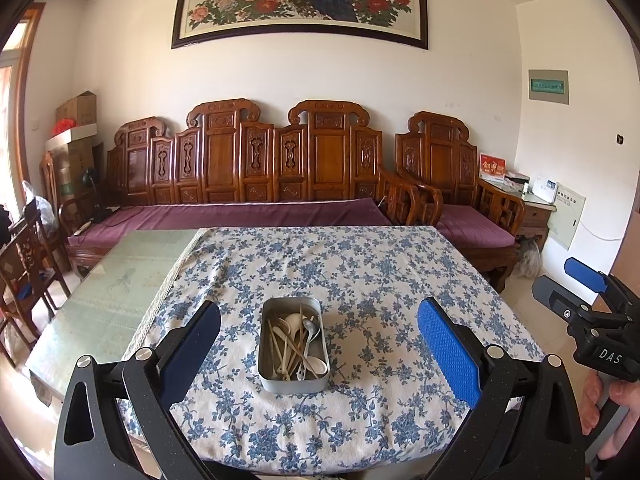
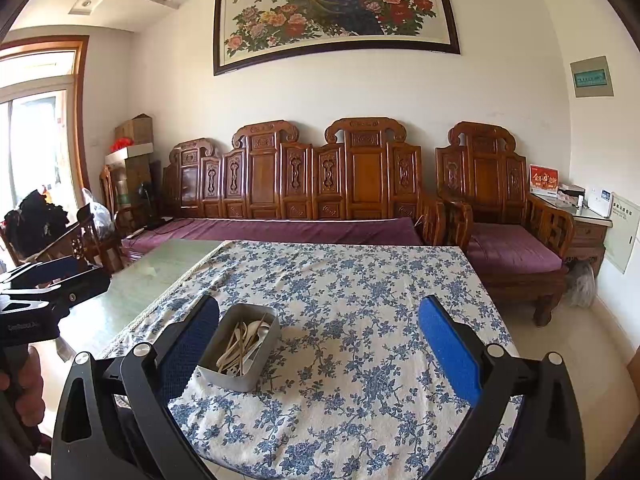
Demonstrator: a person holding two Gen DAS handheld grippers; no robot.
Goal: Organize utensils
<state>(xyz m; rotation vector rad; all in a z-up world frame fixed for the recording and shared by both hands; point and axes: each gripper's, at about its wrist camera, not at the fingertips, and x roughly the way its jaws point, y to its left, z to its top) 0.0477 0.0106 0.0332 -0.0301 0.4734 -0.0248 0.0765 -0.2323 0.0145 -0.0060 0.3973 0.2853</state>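
Near the tablecloth's (image 1: 360,264) front edge, metal tin (image 1: 293,376) of utensils (image 1: 294,344), left tongs (image 1: 318,344) and right tongs (image 2: 320,344) spread, holding nothing

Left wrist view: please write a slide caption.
Open left gripper faces a metal tin of utensils on a floral tablecloth.

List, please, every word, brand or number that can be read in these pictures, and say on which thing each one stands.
"DAS": white letters on the body of the right gripper.
Left gripper: a white brand line, too blurred to read.
Peacock painting: calligraphy, too small to read.
Red box: gold characters, unreadable.
Wall panel: green label, unreadable.
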